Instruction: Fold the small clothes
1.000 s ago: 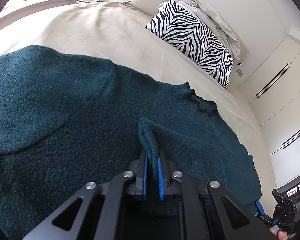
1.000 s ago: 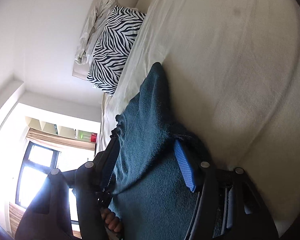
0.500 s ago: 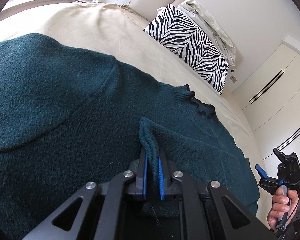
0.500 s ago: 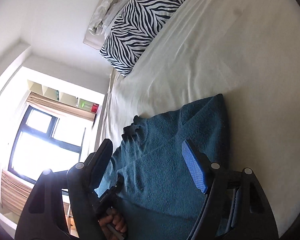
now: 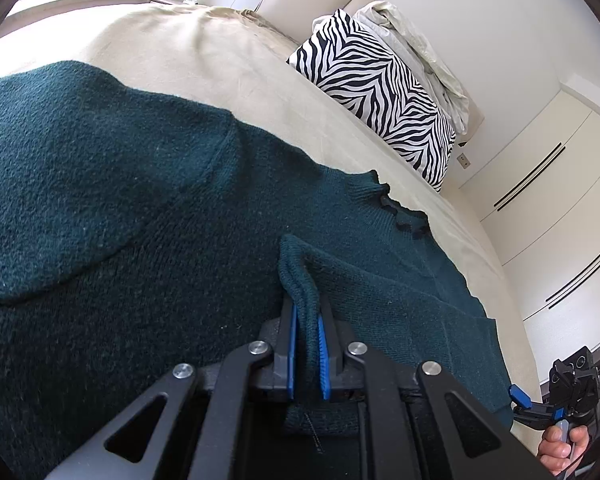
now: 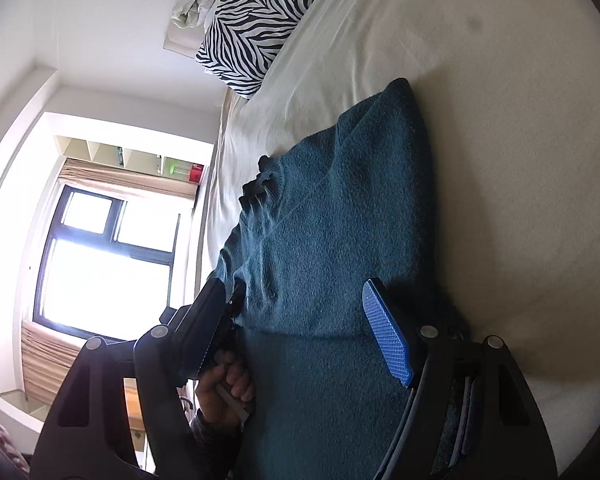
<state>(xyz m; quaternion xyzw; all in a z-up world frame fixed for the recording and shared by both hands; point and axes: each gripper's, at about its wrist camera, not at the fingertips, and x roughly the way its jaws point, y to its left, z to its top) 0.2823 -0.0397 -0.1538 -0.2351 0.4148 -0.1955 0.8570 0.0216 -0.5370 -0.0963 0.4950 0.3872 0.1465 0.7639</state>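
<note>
Mid-fold: left gripper [image 5: 305, 354] clamped on a cuff of the dark teal knitted sweater [image 5: 140, 208] spread over the beige bed [image 5: 204, 52], right gripper [image 6: 300, 328] gaping empty at four o'clock; next, probably laying the cuff flat.

Bed [image 5: 204, 52], zebra pillow [image 5: 380, 92], seemingly wardrobes [image 5: 556, 216], bright window [image 6: 100, 264].
</note>
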